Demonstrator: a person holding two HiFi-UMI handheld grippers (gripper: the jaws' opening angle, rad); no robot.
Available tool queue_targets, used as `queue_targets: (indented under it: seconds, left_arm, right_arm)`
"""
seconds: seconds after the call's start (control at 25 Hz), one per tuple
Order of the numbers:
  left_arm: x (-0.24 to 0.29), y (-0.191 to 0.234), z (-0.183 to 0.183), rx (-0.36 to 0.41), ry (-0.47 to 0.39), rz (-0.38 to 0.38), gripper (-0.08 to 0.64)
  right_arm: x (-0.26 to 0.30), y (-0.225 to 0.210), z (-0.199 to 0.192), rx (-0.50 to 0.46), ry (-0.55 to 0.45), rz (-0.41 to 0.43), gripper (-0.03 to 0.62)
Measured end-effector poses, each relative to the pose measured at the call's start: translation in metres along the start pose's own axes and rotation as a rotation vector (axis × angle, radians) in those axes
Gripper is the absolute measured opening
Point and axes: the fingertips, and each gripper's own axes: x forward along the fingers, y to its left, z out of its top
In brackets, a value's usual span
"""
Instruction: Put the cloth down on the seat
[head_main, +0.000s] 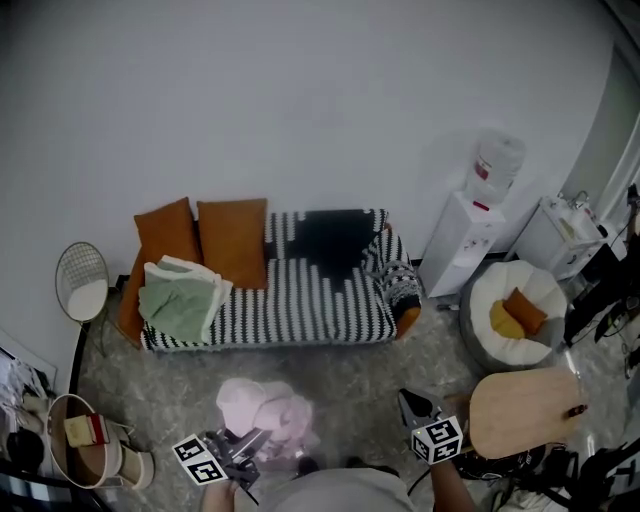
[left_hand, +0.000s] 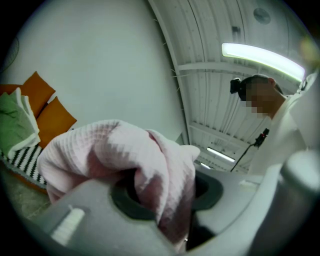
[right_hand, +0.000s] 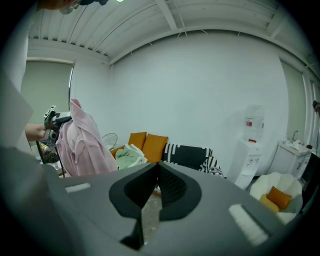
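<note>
A pink waffle-weave cloth (head_main: 265, 412) hangs bunched in front of me, low in the head view, with my left gripper (head_main: 245, 442) shut on it. In the left gripper view the cloth (left_hand: 115, 145) drapes over both jaws and hides their pads. The right gripper view shows the same cloth (right_hand: 80, 142) dangling at the far left. My right gripper (head_main: 412, 405) is held at the lower right, its jaws shut with nothing between them (right_hand: 156, 167). The seat is a black-and-white striped sofa (head_main: 300, 300) against the far wall, across a stretch of floor.
Two orange cushions (head_main: 232, 240) and a folded green cloth (head_main: 180, 300) fill the sofa's left end. A water dispenser (head_main: 465, 240), a white beanbag chair (head_main: 515, 310) and a round wooden table (head_main: 520, 410) stand to the right. A wire side table (head_main: 82, 280) and a basket (head_main: 85, 440) stand left.
</note>
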Motion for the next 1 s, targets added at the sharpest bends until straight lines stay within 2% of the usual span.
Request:
queue_targets:
  seconds: [0.52,1.0]
  left_arm:
    - [-0.035,0.034,0.011,-0.016,0.026,-0.028,0.137]
    - [-0.018,0.063,0.026,-0.021,0.018,-0.003,0.135]
  right_arm:
    - [0.024,0.036,-0.009,0.017,0.027,-0.040,0.005]
    - [0.065,0.021,0.004,0.012,0.033,0.000,0.003]
